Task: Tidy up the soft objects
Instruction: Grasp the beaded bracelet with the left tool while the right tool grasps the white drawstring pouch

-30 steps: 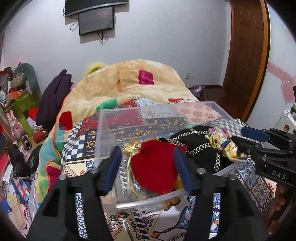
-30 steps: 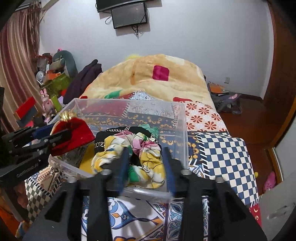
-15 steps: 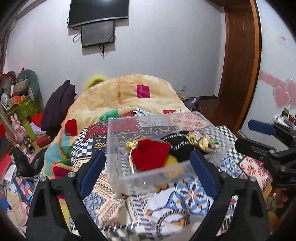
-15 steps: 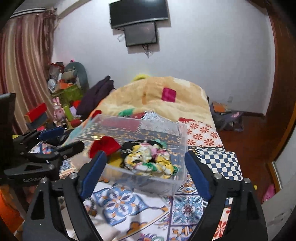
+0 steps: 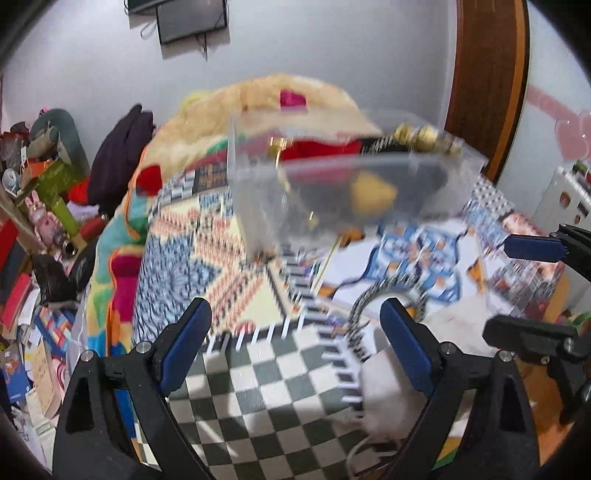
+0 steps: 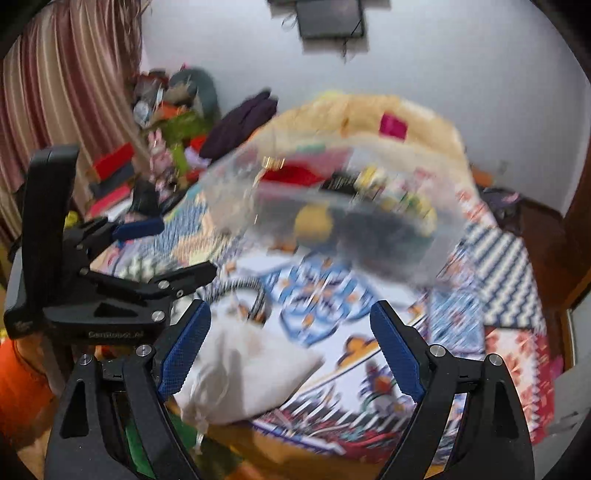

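Observation:
A clear plastic bin point(image 5: 343, 184) sits on the patterned bed cover; it also shows in the right wrist view point(image 6: 332, 221). It holds a red pouch point(image 5: 317, 146), a yellow item point(image 5: 373, 192), a black piece and a floral scrunchie point(image 6: 399, 192). A black-and-white braided headband point(image 5: 373, 295) lies on the cover in front of the bin, next to a white drawstring pouch point(image 6: 251, 369). My left gripper point(image 5: 295, 347) is open and empty, well back from the bin. My right gripper point(image 6: 290, 349) is open and empty above the white pouch. Both views are motion-blurred.
A yellow quilt point(image 5: 280, 96) is heaped behind the bin. Clutter of toys, boxes and dark clothes point(image 5: 122, 155) lines the left side by the curtain point(image 6: 70, 85). A wooden door point(image 5: 487, 81) stands at the right. A monitor point(image 5: 192, 16) hangs on the wall.
Both grippers opened, released the items into the bin and pulled back and down from it. The headband and white pouch have come into view.

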Available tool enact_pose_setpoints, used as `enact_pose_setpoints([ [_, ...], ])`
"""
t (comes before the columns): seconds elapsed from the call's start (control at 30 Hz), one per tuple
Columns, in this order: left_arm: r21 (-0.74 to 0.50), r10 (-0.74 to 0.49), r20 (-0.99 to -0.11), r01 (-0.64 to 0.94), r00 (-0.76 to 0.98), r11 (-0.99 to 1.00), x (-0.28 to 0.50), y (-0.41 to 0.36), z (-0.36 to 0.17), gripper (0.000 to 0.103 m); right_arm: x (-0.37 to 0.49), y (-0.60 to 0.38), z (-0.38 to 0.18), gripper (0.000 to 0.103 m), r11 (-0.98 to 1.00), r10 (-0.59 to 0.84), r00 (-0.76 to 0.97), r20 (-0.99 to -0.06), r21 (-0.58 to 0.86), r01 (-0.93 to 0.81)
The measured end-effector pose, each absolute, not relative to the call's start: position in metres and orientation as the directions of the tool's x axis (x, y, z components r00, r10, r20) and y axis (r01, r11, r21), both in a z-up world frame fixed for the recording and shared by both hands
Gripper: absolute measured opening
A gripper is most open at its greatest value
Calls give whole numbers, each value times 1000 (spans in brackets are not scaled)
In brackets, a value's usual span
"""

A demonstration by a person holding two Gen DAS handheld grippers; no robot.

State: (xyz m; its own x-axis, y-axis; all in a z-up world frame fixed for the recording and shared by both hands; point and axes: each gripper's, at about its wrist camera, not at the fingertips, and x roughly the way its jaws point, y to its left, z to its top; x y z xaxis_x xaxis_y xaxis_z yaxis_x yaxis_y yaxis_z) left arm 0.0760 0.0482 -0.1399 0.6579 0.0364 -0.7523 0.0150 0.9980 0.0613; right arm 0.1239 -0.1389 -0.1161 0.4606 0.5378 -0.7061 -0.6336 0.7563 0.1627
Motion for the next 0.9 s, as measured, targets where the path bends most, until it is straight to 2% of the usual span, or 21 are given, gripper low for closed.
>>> enact_pose_setpoints([
  [0.07, 77, 57, -767, 4, 639, 997, 78, 50, -148, 86, 124, -133, -128, 87, 748, 530, 424, -734, 170, -641],
  [0.3, 44, 47, -772, -21, 634, 999, 82, 57, -153, 82, 139, -135, -160, 85, 759, 485, 345, -804, 190, -623],
  [0.4, 10, 37, -775, -46, 631, 999, 82, 69, -155, 79, 142, -143, -162, 85, 778, 456, 376, -807, 156, -608],
  [0.53, -2, 42, -775, -70, 630, 998, 82, 76, -154, 70, 149, -160, -165, 84, 820, 413, 423, -807, 127, -558],
  [0.6, -15, 32, -775, -69, 631, 997, 82, 77, -153, 68, 154, -168, -163, 80, 841, 386, 451, -805, 107, -530],
  [0.67, -46, 0, -772, -56, 635, 997, 81, 76, -153, 67, 156, -174, -161, 73, 858, 369, 472, -801, 99, -504],
  [0.73, -73, -33, -769, -36, 638, 997, 80, 72, -152, 65, 155, -178, -161, 61, 857, 391, 463, -795, 130, -499],
  [0.77, -78, -46, -769, -23, 638, 997, 81, 68, -152, 64, 155, -177, -160, 59, 851, 403, 457, -793, 139, -507],
  [0.9, -27, -22, -766, 3, 642, 1000, 83, 55, -154, 55, 148, -173, -158, 46, 832, 420, 450, -788, 137, -537],
])
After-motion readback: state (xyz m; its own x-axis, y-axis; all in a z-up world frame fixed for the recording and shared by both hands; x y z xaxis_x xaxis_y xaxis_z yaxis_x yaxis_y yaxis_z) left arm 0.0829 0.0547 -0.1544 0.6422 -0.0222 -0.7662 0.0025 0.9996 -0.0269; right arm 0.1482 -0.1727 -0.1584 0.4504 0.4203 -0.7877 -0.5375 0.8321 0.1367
